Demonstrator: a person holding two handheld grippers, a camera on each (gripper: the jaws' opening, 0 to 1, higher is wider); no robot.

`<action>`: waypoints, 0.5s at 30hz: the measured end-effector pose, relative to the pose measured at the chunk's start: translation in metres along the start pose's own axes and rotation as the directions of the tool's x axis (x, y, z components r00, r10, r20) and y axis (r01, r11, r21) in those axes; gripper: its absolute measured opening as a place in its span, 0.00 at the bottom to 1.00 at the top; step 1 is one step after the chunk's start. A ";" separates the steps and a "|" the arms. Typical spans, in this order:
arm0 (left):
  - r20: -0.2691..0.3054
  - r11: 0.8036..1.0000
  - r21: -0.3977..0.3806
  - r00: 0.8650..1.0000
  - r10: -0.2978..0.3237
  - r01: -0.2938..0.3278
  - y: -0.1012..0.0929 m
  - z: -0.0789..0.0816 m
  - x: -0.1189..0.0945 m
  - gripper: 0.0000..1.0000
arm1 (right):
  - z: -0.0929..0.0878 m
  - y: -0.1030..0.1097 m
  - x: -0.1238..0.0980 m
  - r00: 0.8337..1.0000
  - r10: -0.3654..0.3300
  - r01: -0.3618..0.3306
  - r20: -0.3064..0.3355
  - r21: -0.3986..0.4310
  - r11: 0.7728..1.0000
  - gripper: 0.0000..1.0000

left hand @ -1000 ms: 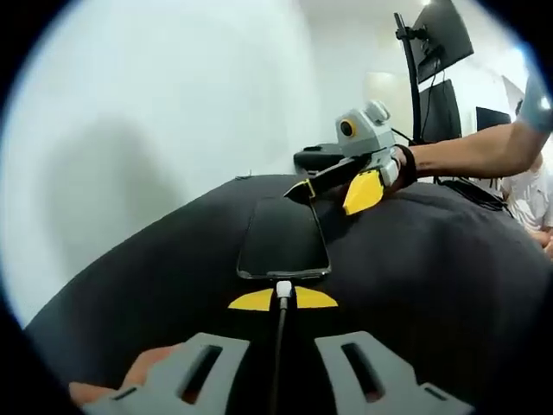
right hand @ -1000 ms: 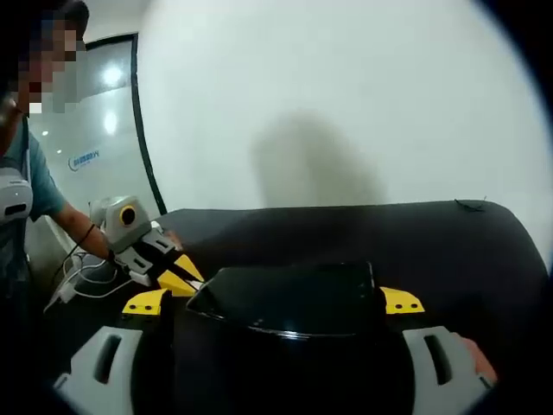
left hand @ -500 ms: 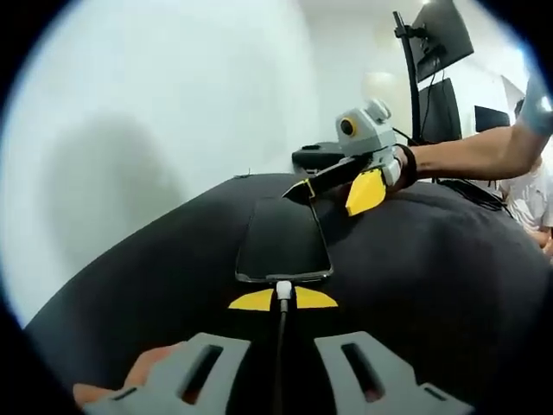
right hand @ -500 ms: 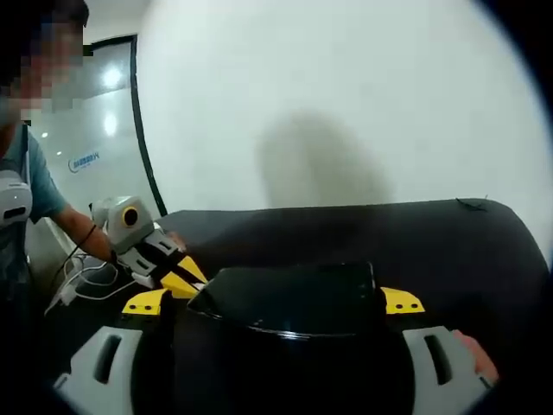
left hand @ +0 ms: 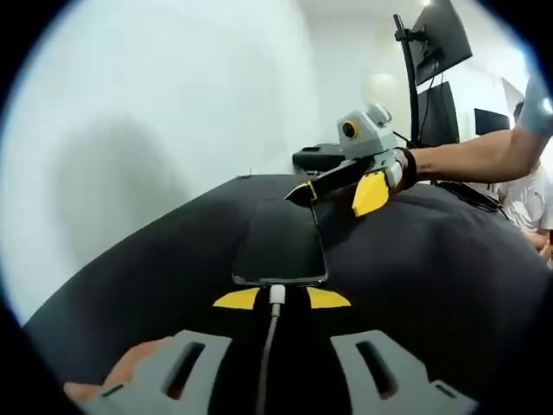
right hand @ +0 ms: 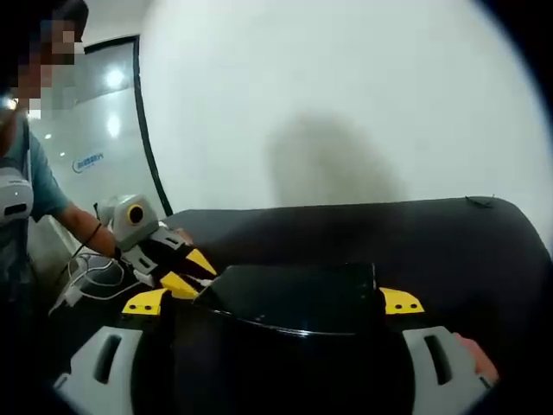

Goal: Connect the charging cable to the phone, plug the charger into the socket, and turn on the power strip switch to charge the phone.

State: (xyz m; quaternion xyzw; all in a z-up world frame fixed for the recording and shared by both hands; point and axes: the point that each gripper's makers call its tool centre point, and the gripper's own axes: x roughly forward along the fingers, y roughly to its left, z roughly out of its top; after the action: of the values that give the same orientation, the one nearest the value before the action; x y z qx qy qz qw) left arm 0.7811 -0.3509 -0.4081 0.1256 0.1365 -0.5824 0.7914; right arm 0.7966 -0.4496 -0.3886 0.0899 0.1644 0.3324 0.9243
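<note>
A black table (left hand: pixel 432 268) stands against a white wall (left hand: pixel 173 104). The phone (left hand: pixel 281 244) lies flat in the table's middle, screen up. The left gripper (left hand: pixel 279 299) pinches the white cable (left hand: pixel 268 346) at the phone's near end, while the right gripper (right hand: pixel 272 303) clamps the phone's sides.

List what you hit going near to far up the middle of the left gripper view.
Left gripper with the charging cable running between its yellow tips → cable plug at the phone's near edge → phone flat on the black table → right gripper at the phone's far end → monitors behind.
</note>
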 end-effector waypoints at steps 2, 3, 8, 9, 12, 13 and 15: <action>-0.010 1.000 0.009 1.000 -0.005 0.005 -0.002 -0.002 -0.010 0.20 | 0.000 0.002 0.002 1.000 0.007 -0.007 -0.006 -0.002 1.000 0.93; -0.016 1.000 0.016 1.000 -0.003 0.004 -0.001 -0.002 -0.017 0.21 | 0.000 0.003 0.003 1.000 0.005 -0.005 -0.008 0.000 1.000 0.93; 0.016 0.998 0.045 0.999 0.038 -0.039 0.015 0.013 -0.047 0.30 | 0.026 -0.008 -0.017 0.988 -0.097 0.091 0.116 0.057 0.994 0.93; 0.024 0.998 0.043 0.999 0.044 -0.045 0.017 0.018 -0.053 0.30 | 0.029 -0.008 -0.024 0.984 -0.117 0.110 0.135 0.052 0.993 0.93; 0.070 0.997 0.036 0.995 0.068 -0.071 0.025 0.042 -0.078 0.32 | 0.033 0.015 -0.043 0.983 -0.124 0.121 0.132 0.031 0.992 0.93; 0.084 0.997 0.026 0.994 0.065 -0.067 0.024 0.048 -0.084 0.33 | 0.035 0.018 -0.047 0.985 -0.120 0.118 0.127 0.023 0.993 0.93; 0.101 0.999 -0.001 0.994 0.039 -0.039 0.020 0.057 -0.098 0.37 | 0.031 0.040 -0.054 0.992 -0.099 0.100 0.078 -0.002 0.995 0.91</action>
State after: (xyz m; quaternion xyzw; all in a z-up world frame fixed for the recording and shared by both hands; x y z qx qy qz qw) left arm 0.7769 -0.2788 -0.3188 0.0992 0.0934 -0.5725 0.8085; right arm 0.7452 -0.4553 -0.3354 0.0915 0.1315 0.2827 0.9457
